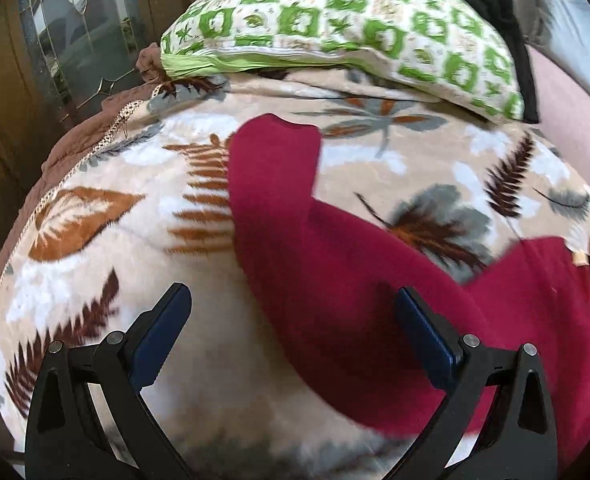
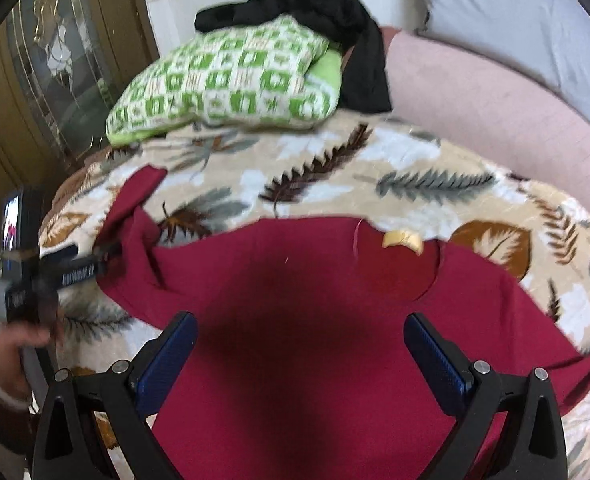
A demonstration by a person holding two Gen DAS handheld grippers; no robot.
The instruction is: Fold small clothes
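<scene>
A dark red shirt (image 2: 295, 300) lies flat on a leaf-print blanket (image 2: 375, 160), its neckline and yellow label (image 2: 401, 239) facing up. One sleeve (image 1: 271, 168) stretches away across the blanket. My left gripper (image 1: 293, 300) hovers open over the base of that sleeve, its right finger above the red cloth and its left finger above the blanket. From the right wrist it appears blurred as the left gripper (image 2: 95, 262) at the sleeve, held by a hand (image 2: 11, 344). My right gripper (image 2: 301, 320) is open above the middle of the shirt, holding nothing.
A green-and-white patterned pillow (image 1: 335, 20) rests at the far end of the blanket with a black garment (image 2: 335, 16) draped over it. A pink sheet (image 2: 475, 100) and a grey pillow (image 2: 515, 32) lie to the right. A wooden cabinet with glass doors (image 1: 55, 40) stands on the left.
</scene>
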